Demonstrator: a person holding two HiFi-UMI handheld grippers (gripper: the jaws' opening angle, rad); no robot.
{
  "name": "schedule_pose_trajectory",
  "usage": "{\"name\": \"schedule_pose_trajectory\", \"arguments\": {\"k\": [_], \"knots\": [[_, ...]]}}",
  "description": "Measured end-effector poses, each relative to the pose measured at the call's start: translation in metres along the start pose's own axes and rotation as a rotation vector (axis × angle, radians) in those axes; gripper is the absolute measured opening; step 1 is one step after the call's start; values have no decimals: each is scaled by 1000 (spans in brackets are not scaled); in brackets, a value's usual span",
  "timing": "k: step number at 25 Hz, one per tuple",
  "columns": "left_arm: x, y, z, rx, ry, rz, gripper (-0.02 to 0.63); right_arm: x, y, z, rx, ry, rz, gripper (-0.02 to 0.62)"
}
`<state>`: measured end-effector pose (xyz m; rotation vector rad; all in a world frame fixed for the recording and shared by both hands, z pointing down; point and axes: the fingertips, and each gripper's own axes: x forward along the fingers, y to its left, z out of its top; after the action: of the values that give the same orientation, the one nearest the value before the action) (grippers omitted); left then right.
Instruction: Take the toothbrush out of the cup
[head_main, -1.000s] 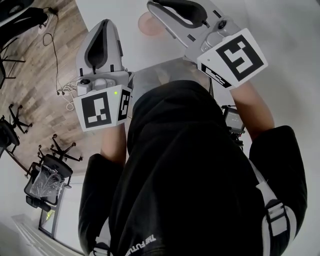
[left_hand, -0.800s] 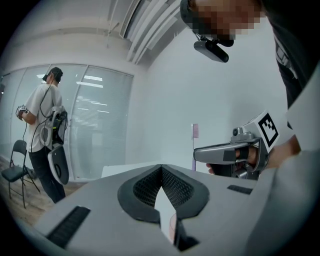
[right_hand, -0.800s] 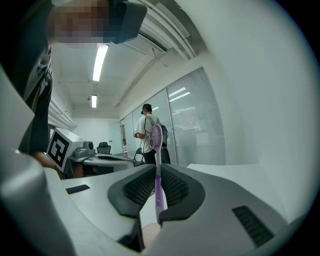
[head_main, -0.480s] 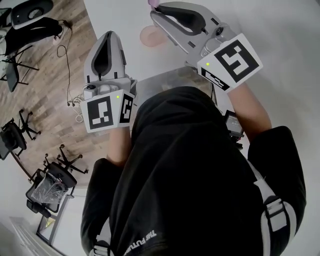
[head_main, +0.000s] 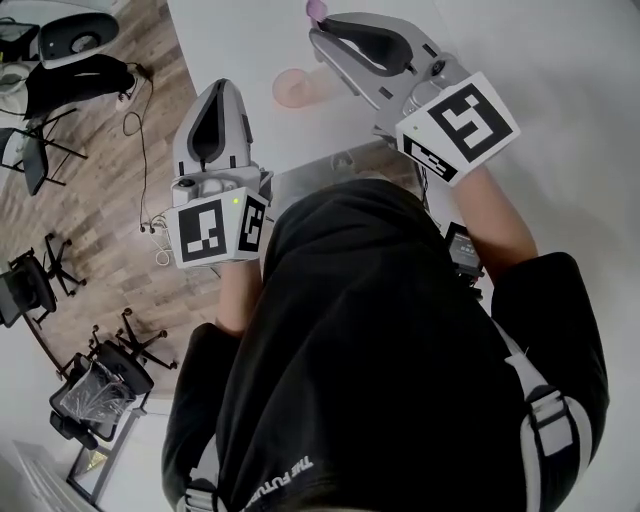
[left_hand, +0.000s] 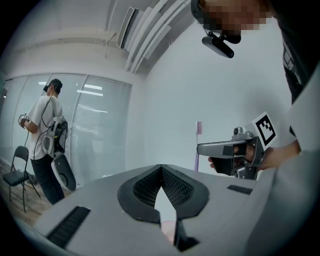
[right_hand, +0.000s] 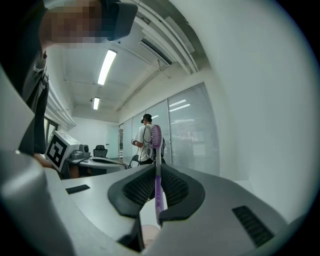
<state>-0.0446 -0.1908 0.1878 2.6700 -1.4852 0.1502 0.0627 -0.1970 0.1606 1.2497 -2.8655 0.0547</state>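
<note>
R gripper (head_main: 320, 30) clamped on brush (right_hand: 157, 175), higher than 1 s ago, head up – lower end looks clear of cup (head_main: 293, 88), so pull-out prob done – L gripper (head_main: 221, 92) closed, empty, near cup.

The grey left gripper with black ribbed pads (left_hand: 161, 169) fills 6 o'clock. Its tips touch, and a pale pink blurred shape (left_hand: 169, 231) shows through the slit below them. At 3 o'clock a hand (left_hand: 275, 156) holds the grey right gripper (left_hand: 201, 149), with a purple plastic toothbrush (left_hand: 198, 132) upright at its tips. At 9 o'clock a person in a white shirt (left_hand: 42, 135) stands beside a black folding chair (left_hand: 17, 172).
</note>
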Motion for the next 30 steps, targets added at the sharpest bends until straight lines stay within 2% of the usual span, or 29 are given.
{"name": "schedule_pose_trajectory", "arguments": {"k": [13, 18, 30], "knots": [[-8, 9, 6, -4, -1, -37, 20, -7, -4, 7, -6, -8, -58, 48], [-6, -1, 13, 0, -1, -49, 20, -20, -12, 11, -15, 3, -78, 48], [0, -15, 7, -3, 9, -62, 20, -49, -34, -11, 19, 25, -143, 48]]}}
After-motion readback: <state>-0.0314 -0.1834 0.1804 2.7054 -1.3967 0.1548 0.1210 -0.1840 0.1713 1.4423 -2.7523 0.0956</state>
